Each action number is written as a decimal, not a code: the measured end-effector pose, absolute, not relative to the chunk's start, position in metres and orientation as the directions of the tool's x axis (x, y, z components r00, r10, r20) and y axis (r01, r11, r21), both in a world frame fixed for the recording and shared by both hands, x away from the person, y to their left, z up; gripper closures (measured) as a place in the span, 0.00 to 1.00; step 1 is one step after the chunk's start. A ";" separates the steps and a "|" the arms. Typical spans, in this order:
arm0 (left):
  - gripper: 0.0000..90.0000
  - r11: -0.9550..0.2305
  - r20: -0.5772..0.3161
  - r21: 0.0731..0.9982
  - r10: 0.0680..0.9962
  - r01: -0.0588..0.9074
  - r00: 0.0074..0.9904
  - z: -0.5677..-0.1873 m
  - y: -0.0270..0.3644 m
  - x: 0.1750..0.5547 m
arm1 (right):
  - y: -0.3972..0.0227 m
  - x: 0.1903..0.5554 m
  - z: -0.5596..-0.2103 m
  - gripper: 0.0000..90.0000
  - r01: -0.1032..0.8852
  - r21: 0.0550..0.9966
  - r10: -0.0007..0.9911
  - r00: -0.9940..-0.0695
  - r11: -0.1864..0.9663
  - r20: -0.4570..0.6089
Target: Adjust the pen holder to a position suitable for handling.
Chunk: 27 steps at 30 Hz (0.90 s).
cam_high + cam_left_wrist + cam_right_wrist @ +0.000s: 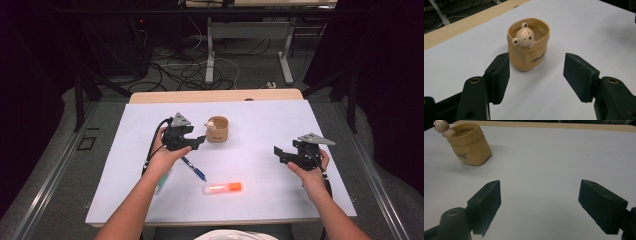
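Unreadable dark script on pouch-shaped cup (529, 50)

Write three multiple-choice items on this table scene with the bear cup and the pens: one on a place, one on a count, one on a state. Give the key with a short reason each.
1. Where does the tan bear cup stand?
A. just ahead of the left gripper
B. between the right gripper's jaws
C. on the floor

2. How many writing tools lie on the white table near the person?
A. none
B. two
C. five

3. How do the left gripper's jaws stand?
A. clamped on the cup
C. shut on a pen
B. open, with nothing between them

Key: 1 A, the left gripper view shows the cup just beyond its jaws, untouched. 2 B, the high view shows a blue pen and an orange marker. 3 B, both pads stand apart over bare table.
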<state>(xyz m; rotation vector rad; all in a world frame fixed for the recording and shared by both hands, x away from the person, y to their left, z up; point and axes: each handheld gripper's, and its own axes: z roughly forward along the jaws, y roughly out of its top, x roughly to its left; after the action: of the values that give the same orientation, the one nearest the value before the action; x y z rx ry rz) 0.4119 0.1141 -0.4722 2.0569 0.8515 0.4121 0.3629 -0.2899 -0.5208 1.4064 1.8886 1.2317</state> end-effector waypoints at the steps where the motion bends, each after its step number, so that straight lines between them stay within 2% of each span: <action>1: 0.42 -0.417 -0.007 0.809 0.697 0.414 0.717 -0.473 0.113 0.411 | -0.290 0.363 -0.521 0.20 0.493 0.867 0.925 -0.357 0.067 0.132; 6: 0.38 -0.461 0.003 0.789 0.665 0.407 0.747 -0.476 0.107 0.404 | -0.289 0.363 -0.520 0.20 0.493 0.867 0.923 -0.361 0.065 0.136; 7: 0.36 -0.460 -0.007 0.786 0.663 0.414 0.749 -0.477 0.106 0.403 | -0.289 0.363 -0.520 0.20 0.491 0.869 0.922 -0.364 0.069 0.132; 8: 0.30 -0.457 -0.021 0.783 0.659 0.423 0.751 -0.477 0.105 0.402 | -0.289 0.363 -0.520 0.20 0.495 0.866 0.922 -0.363 0.070 0.133; 14: 0.21 -0.475 -0.052 0.760 0.636 0.443 0.770 -0.484 0.100 0.398 | -0.288 0.364 -0.520 0.22 0.512 0.855 0.912 -0.384 0.080 0.145; 19: 0.18 -0.489 -0.069 0.744 0.620 0.454 0.782 -0.487 0.096 0.392 | -0.288 0.365 -0.522 0.22 0.534 0.842 0.907 -0.389 0.080 0.161; 27: 0.17 -0.492 -0.100 0.733 0.605 0.469 0.790 -0.491 0.095 0.380 | -0.286 0.365 -0.520 0.25 0.522 0.844 0.901 -0.415 0.125 0.124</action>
<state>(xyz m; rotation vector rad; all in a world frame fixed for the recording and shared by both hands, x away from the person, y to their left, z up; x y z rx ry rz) 0.3805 0.0946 -0.4910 2.1790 0.7920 0.2175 0.3651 -0.2863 -0.5202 1.3732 1.9901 1.2141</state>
